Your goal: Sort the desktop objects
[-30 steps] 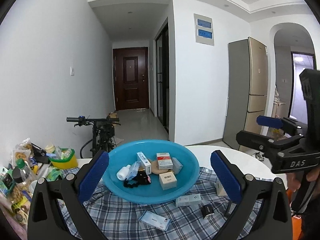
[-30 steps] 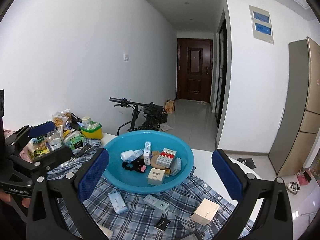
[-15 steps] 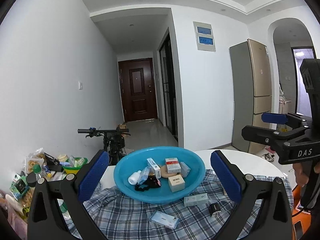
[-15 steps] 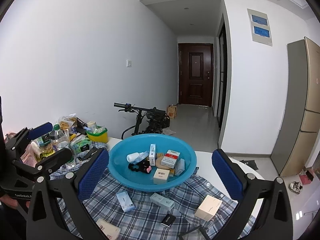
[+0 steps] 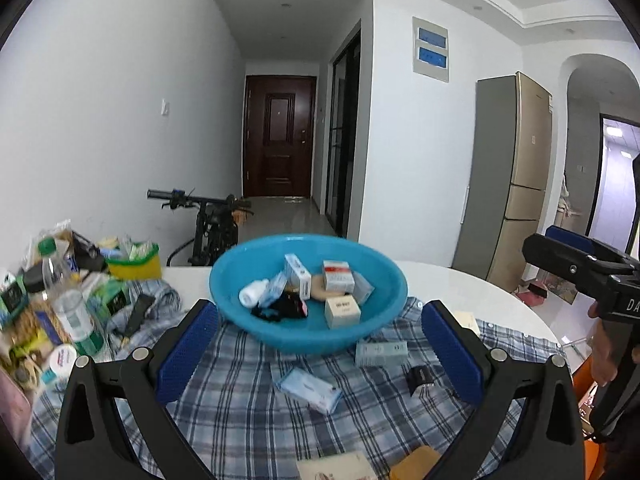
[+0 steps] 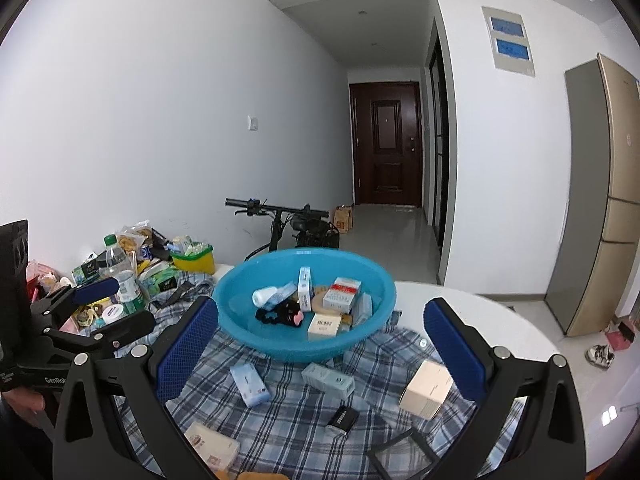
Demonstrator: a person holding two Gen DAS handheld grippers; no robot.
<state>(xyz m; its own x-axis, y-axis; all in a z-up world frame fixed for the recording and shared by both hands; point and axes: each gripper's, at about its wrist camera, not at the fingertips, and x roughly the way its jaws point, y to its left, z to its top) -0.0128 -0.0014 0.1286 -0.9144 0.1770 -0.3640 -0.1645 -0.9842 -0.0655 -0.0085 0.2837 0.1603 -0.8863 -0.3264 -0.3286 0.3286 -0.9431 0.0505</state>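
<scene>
White table (image 6: 480, 308) edge lies beyond checked cloth (image 6: 288, 420).

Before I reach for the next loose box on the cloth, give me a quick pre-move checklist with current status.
1. Left gripper open, empty: ok.
2. Right gripper open, empty: ok.
3. Blue basin upright on the checked cloth, room left inside: ok.
4. Loose boxes reachable: light blue box, grey-green box, cream box lie apart, unobstructed: ok.
5. Small black item graspable: cannot tell.
6. Pile at table's left edge clear of the path: ok.
</scene>
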